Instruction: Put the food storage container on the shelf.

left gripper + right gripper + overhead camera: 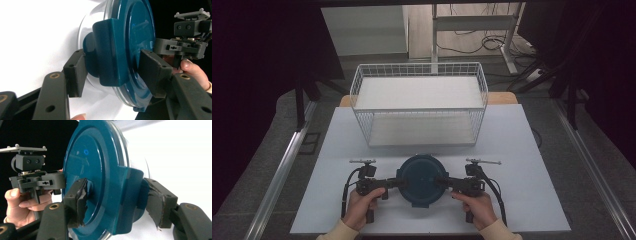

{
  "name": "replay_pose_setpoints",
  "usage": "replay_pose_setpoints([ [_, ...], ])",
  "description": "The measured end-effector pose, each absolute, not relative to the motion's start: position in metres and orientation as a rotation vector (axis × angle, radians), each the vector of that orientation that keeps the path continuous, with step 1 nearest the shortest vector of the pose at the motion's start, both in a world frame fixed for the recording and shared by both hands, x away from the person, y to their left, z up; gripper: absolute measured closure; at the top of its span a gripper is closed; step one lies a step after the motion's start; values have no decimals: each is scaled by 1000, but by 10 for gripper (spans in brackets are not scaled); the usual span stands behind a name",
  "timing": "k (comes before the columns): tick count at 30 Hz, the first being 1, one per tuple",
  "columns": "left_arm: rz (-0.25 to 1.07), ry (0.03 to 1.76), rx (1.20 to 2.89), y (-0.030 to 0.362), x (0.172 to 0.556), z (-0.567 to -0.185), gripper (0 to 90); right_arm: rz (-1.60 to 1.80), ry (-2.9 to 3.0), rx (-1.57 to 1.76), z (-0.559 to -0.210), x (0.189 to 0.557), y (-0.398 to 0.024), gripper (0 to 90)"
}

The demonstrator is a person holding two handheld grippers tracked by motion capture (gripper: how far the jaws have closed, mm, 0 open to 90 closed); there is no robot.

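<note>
Now the round container with its blue lid (421, 179) sits on the white table (522, 150), in front of the wire basket (419, 102). Left gripper (398, 183) clamps its left lid clip (110, 50); right gripper (441, 182) clamps the right clip (127, 200).
</note>
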State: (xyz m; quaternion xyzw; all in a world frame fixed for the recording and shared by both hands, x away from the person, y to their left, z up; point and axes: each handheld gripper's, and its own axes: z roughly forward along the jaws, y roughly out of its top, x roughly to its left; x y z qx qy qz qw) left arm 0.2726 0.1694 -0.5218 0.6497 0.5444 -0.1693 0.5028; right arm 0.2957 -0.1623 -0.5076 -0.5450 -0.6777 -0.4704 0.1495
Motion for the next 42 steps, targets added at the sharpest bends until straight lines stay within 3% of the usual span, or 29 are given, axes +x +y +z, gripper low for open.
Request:
replay_pose_setpoints([
  [42, -291, 1217, 1555, 174, 256, -481, 459, -1462, -2072, -1430, -464, 285, -161, 415],
])
